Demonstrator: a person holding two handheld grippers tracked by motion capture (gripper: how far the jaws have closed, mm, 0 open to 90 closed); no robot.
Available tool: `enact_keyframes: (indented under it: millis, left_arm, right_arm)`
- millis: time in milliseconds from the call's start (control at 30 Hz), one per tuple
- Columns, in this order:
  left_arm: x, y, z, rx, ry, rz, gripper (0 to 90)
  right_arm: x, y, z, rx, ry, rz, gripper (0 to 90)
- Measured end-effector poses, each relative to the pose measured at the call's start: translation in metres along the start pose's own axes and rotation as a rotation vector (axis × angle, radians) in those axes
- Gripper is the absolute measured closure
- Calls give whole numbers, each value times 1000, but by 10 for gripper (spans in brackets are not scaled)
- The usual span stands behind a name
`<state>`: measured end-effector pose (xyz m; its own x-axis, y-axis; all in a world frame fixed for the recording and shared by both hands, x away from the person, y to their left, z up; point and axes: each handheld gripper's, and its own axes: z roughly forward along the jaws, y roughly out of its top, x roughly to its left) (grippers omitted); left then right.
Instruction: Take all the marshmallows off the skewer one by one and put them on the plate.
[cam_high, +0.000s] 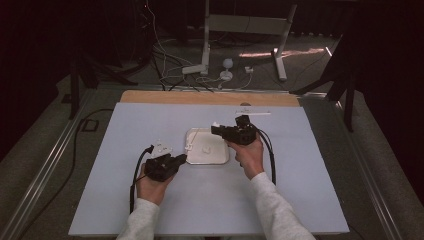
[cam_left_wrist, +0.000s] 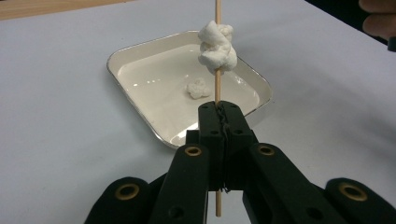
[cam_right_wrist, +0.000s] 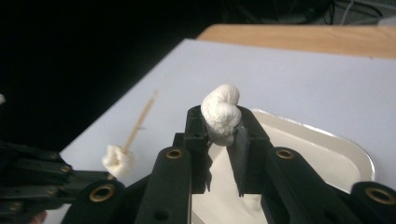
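Observation:
My left gripper is shut on a thin wooden skewer that stands upright, with a white marshmallow threaded on it above the jaws. In the high view the left gripper sits at the left edge of a white metal tray. My right gripper is shut on a second marshmallow and hangs over the tray's far right part. Another small marshmallow piece lies loose in the tray. In the right gripper view, the skewered marshmallow shows at lower left.
The tray stands in the middle of a pale blue board on a table with a wooden strip at the far edge. A thin white strip lies behind the right gripper. Stands and cables lie on the floor beyond the table.

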<state>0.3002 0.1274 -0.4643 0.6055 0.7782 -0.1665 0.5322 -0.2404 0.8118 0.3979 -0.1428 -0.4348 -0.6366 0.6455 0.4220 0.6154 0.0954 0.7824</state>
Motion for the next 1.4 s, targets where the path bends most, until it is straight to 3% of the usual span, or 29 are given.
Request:
enact_keyframes:
  millis: [133, 467, 633, 833, 967, 1067, 1133, 1400]
  left_arm:
    - [1, 0, 1, 2, 7, 3, 900]
    - [3, 0, 0, -5, 15, -5, 900]
    - [3, 0, 0, -8, 17, -6, 899]
    - [2, 0, 1, -5, 16, -3, 899]
    - [2, 0, 1, -8, 17, -8, 899]
    - [2, -1, 3, -5, 18, -9, 899]
    - [2, -1, 5, 1, 19, -8, 899]
    - [1, -3, 11, 13, 15, -8, 899]
  right_arm:
    - [-1, -3, 4, 37, -17, -21, 767]
    - [-3, -8, 8, 59, -59, -26, 763]
    - [-4, -10, 11, 88, -95, -53, 756]
    - [-6, -12, 15, 113, -139, -65, 479]
    - [-5, -12, 16, 124, -157, -84, 350]
    - [-4, -12, 17, 131, -143, -100, 302]
    - [-4, -12, 17, 131, -107, -101, 269]
    - [-3, -11, 14, 102, 22, -52, 168]
